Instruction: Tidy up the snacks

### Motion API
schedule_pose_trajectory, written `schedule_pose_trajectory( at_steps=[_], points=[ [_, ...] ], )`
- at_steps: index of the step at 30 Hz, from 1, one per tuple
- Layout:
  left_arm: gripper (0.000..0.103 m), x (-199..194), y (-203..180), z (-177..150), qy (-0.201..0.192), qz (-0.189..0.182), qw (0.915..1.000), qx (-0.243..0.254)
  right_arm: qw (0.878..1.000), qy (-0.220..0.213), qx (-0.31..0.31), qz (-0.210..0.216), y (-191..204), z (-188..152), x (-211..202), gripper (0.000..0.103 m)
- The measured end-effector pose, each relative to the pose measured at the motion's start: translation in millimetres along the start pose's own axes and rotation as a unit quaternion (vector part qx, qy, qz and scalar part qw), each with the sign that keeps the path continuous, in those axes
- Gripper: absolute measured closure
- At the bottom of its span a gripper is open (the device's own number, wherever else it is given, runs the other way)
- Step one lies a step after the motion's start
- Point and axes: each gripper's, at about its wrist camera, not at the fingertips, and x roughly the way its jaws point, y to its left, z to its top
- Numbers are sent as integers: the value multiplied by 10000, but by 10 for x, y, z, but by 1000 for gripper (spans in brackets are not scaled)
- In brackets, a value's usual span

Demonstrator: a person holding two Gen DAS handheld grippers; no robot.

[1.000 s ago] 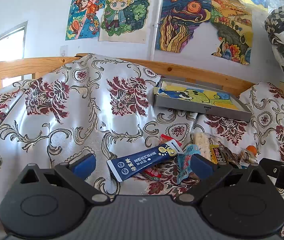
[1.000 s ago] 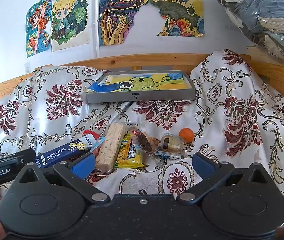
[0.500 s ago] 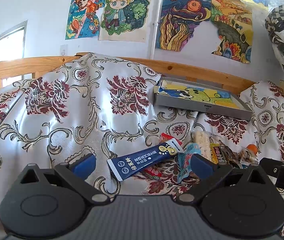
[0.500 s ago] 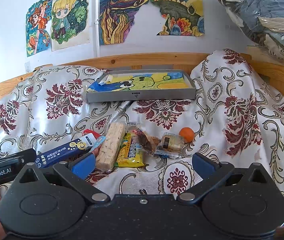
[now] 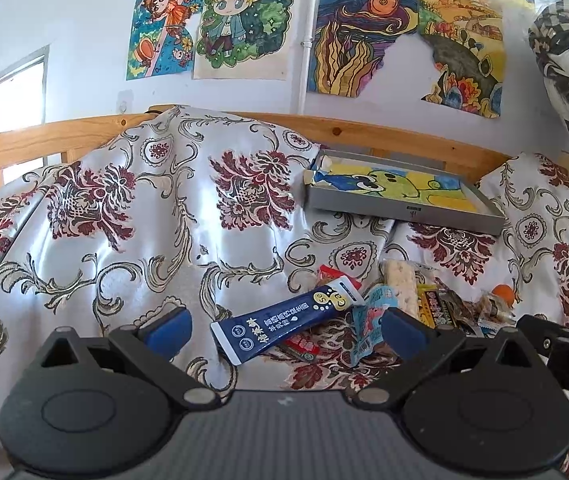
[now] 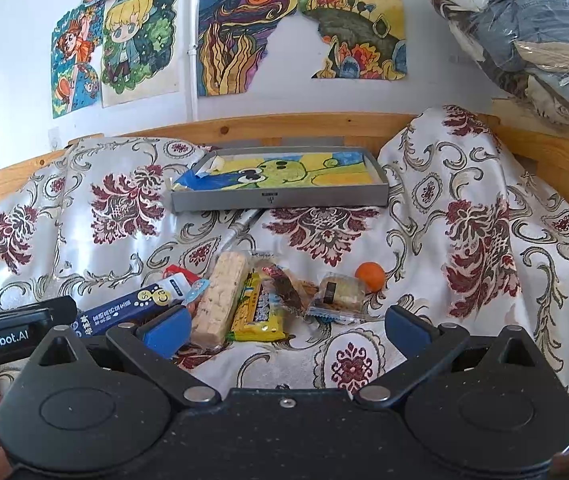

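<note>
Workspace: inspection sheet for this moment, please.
Surface: shiny white cloth with maroon flowers, rumpled.
Job's things: blue stick pack, pale rice bar, yellow wrapper, clear-wrapped cake and small orange ball lie clustered on the cloth; grey shallow tray behind them holds only a drawing.
Clutter: bagged clothes, upper right.
Grippers: left gripper and right gripper open, holding nothing.
Cables: nothing seen.
Surroundings: wooden rail, wall drawings.

one tray, one orange, four wall drawings
</note>
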Motion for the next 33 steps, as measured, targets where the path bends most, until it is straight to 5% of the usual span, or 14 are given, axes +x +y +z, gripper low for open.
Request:
schedule_pose_trajectory(
  at_steps=[18, 27, 33],
  points=[
    [0, 76, -73, 149, 310, 451, 9982, 256, 9985, -60, -282, -463, -23, 110, -29, 1],
    [0, 193, -196, 220, 587, 880, 9917, 728, 9948, 625, -543, -590, -70, 164, 197, 1],
    [0, 298, -244, 227, 869, 970, 9873, 910, 9885, 579, -1282, -550, -20, 221, 289, 1]
  ],
)
